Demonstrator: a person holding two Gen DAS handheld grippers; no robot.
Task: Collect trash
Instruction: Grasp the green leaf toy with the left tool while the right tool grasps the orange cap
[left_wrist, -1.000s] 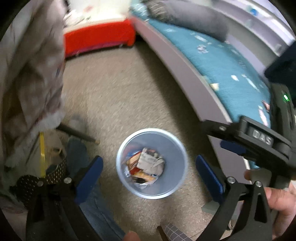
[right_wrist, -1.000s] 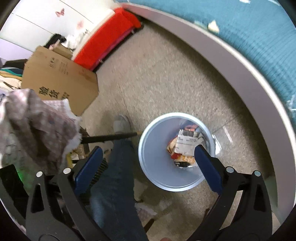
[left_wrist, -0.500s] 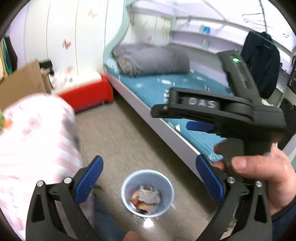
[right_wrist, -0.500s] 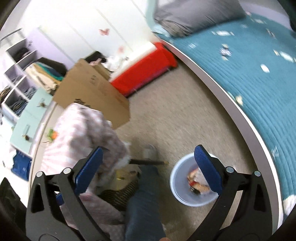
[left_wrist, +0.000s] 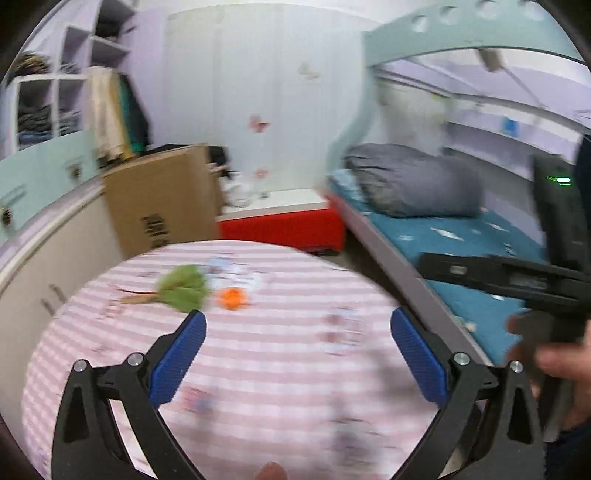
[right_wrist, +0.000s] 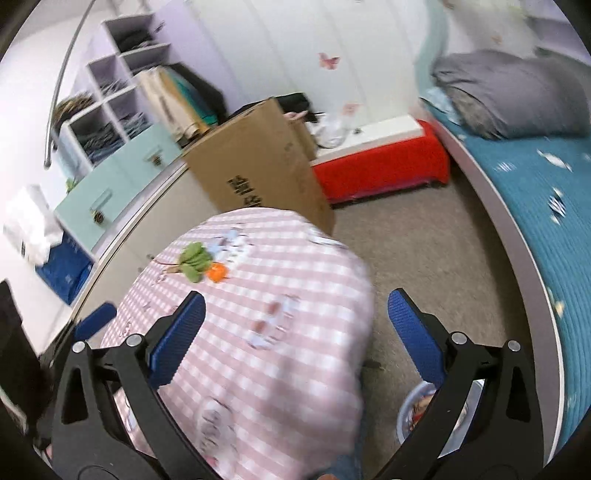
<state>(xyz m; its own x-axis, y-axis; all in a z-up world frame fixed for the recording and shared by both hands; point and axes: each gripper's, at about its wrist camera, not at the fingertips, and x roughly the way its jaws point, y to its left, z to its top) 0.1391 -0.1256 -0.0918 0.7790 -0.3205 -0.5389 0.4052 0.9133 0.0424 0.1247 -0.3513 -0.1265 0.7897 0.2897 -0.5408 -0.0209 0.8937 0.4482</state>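
Pink-checked tablecloth (left_wrist: 280, 369) with green scrap (left_wrist: 183, 288) and orange scrap (left_wrist: 232, 298), both tongs (left_wrist: 297, 358) (right_wrist: 295, 332) spread, empty.

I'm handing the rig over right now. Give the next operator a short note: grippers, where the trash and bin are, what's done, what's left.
Left gripper: jaws open, empty, above the pink checked tablecloth.
Right gripper: jaws open, empty, over the table's near edge.
Trash bin: on the carpet by the bed, low right in the right wrist view, partly hidden behind the right gripper; it already holds crumpled wrappers.
Left on the table's far side: a green scrap, an orange scrap and some pale bits beside them, too blurred to identify. Pick these up and bin them.
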